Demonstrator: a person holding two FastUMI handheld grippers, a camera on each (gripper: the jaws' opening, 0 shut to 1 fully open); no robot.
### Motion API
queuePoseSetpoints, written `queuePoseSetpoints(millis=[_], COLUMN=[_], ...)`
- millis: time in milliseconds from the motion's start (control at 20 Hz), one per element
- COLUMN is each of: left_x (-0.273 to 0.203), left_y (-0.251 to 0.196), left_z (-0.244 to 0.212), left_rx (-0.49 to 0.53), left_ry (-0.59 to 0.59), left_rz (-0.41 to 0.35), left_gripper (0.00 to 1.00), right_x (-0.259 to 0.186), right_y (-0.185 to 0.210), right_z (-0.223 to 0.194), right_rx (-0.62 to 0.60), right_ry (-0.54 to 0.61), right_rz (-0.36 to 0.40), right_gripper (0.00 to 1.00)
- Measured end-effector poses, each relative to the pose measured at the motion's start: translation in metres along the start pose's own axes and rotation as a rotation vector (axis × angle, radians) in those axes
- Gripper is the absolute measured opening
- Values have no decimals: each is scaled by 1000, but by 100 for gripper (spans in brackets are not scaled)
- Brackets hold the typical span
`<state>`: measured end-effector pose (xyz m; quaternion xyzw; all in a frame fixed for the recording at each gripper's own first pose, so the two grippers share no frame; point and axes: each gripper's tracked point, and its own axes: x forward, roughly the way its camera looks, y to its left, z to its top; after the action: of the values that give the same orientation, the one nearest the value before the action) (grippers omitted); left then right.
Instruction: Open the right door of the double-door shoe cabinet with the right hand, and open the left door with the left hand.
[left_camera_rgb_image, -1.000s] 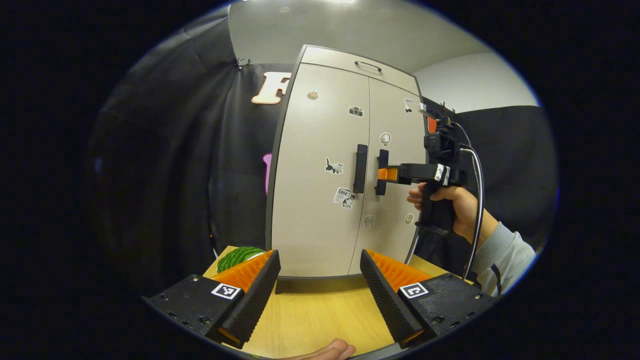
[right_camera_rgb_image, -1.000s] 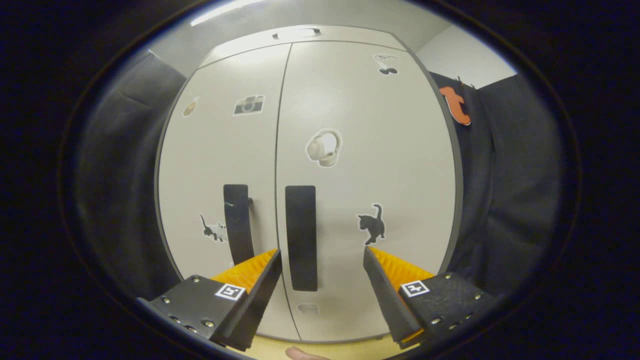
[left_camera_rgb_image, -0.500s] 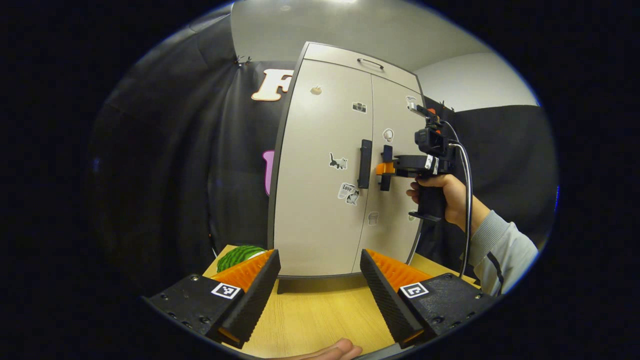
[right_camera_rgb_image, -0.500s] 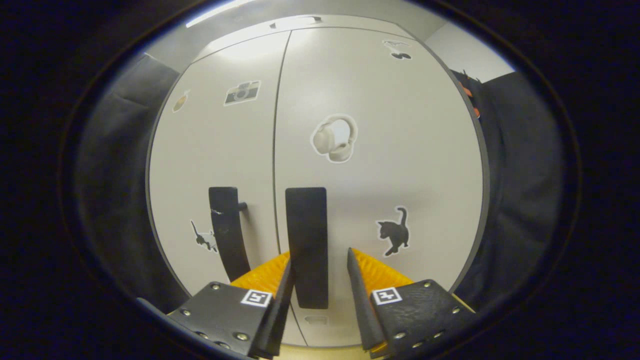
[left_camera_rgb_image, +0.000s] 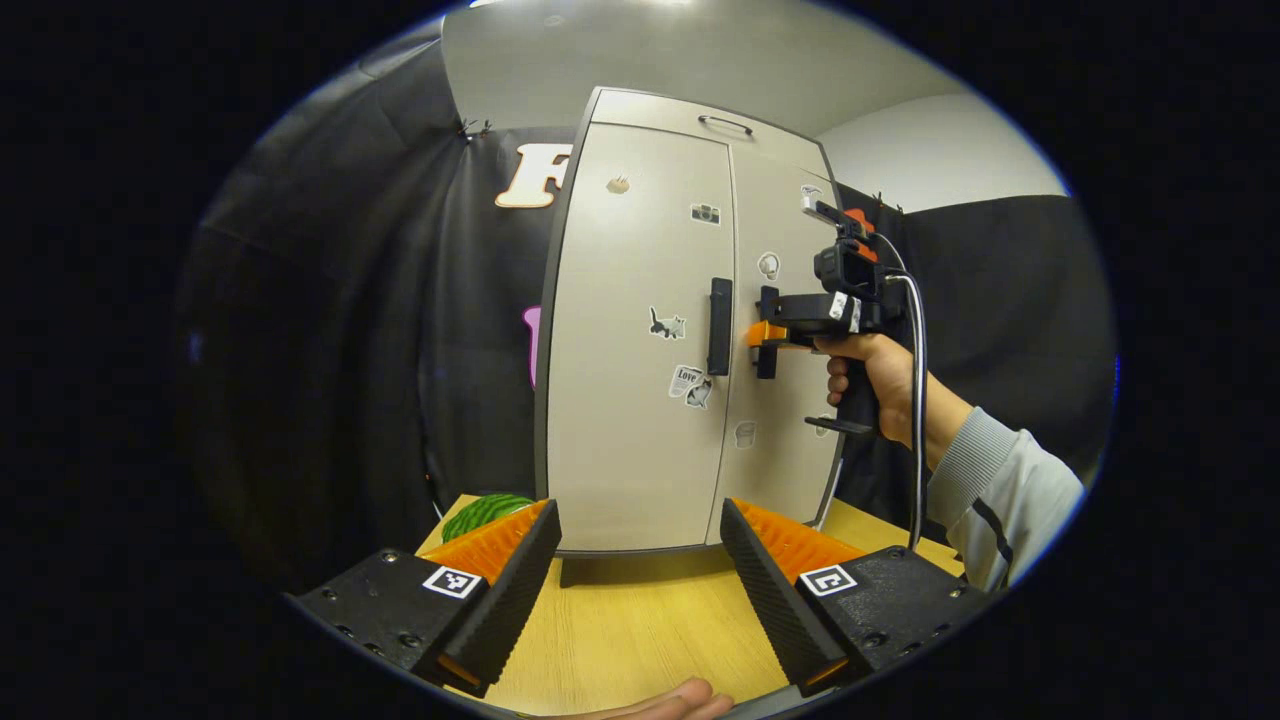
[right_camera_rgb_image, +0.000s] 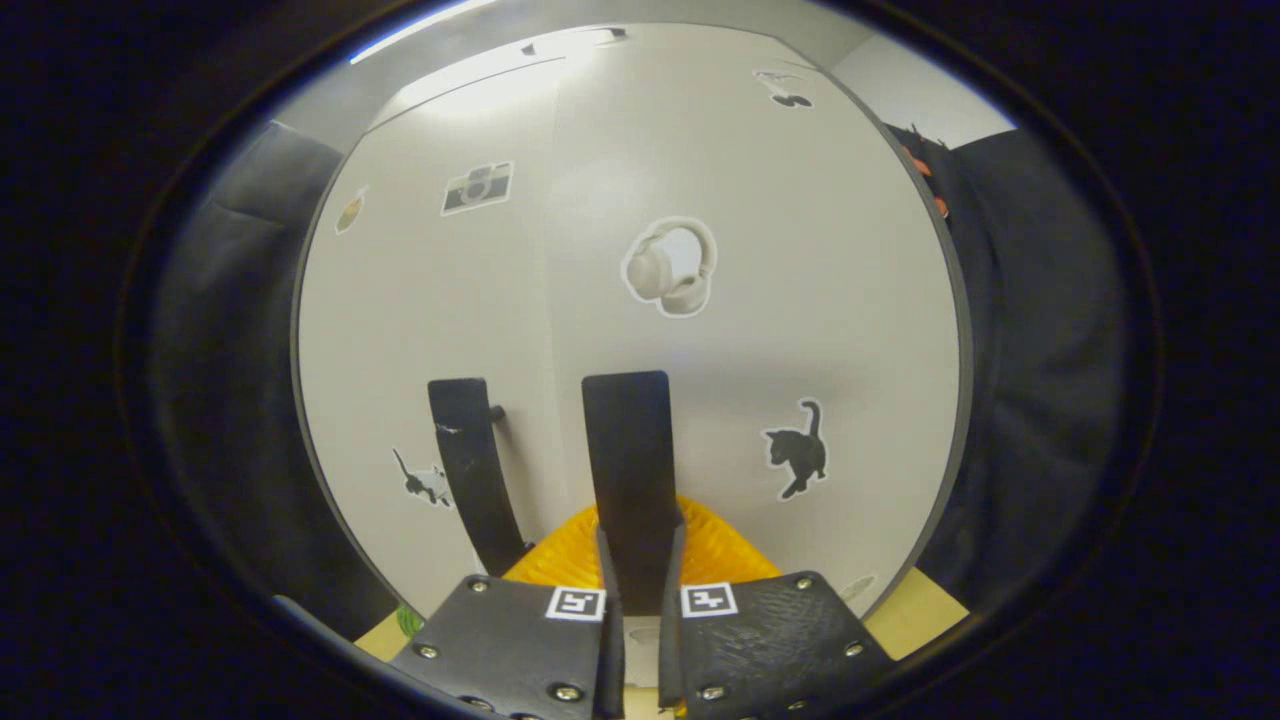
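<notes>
The beige double-door shoe cabinet (left_camera_rgb_image: 640, 440) stands on a wooden table, and both doors look closed. Its left door (left_camera_rgb_image: 625, 300) carries a dark vertical handle (left_camera_rgb_image: 719, 326); the right door (left_camera_rgb_image: 785, 420) has a matching handle (left_camera_rgb_image: 766, 358). In the right gripper view, my right gripper (right_camera_rgb_image: 640, 590) is shut on the right handle (right_camera_rgb_image: 628, 460), both fingers pressing its sides, while the left handle (right_camera_rgb_image: 470, 470) stands free beside it. From the left gripper view, that right gripper (left_camera_rgb_image: 765, 335) is held by a hand at the handle. My left gripper (left_camera_rgb_image: 640, 580) is open, low over the table, well short of the cabinet.
The wooden table (left_camera_rgb_image: 640, 630) extends in front of the cabinet. A green striped object (left_camera_rgb_image: 485, 510) lies at the cabinet's left foot. A person's hand and grey sleeve (left_camera_rgb_image: 985, 490) reach in from the right. A fingertip (left_camera_rgb_image: 680, 698) shows at the bottom edge.
My right gripper moved in and shut its fingers around the right door's handle. The left gripper stayed open and barely shifted.
</notes>
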<state>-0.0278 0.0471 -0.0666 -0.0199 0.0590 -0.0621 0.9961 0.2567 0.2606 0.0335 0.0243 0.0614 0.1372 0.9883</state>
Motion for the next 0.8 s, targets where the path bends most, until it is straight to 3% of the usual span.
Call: queuePoseSetpoints(millis=[350,800], left_x=[-10,5], left_y=[-16,-32], left_z=[14,-19], left_rx=[19,-22], left_ry=[-24,71], left_rz=[21,40], left_gripper=[99,100], right_x=[-32,-74], right_y=[-7,-33], right_z=[5,10], right_rx=[-7,-40], right_ry=[-12,-26], right_rz=[78,175], right_gripper=[13,13])
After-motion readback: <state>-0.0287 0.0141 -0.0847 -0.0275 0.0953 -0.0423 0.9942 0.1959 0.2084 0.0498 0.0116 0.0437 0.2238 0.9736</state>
